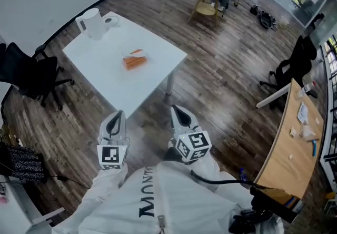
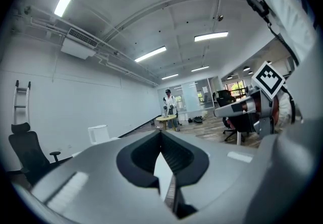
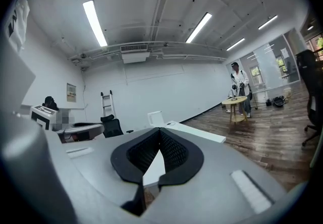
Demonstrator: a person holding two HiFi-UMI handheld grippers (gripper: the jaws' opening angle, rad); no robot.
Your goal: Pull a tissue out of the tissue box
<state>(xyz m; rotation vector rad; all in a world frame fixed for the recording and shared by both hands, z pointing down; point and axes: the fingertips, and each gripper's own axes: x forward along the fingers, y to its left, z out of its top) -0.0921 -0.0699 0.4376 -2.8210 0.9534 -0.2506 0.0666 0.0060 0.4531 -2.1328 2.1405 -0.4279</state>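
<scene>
Stood at the approach step — left gripper (image 1: 117,119) and right gripper (image 1: 180,114) clenched empty, tissue box (image 1: 135,60) well ahead on the table (image 1: 100,77) — next needed reaching it, opening 1.

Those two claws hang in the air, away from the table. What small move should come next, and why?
Probably carry both forward to the white rectangular table. The small orange tissue box sits near its middle, well ahead of the left gripper and right gripper, which are both shut, empty, and over the dark wooden floor.
</scene>
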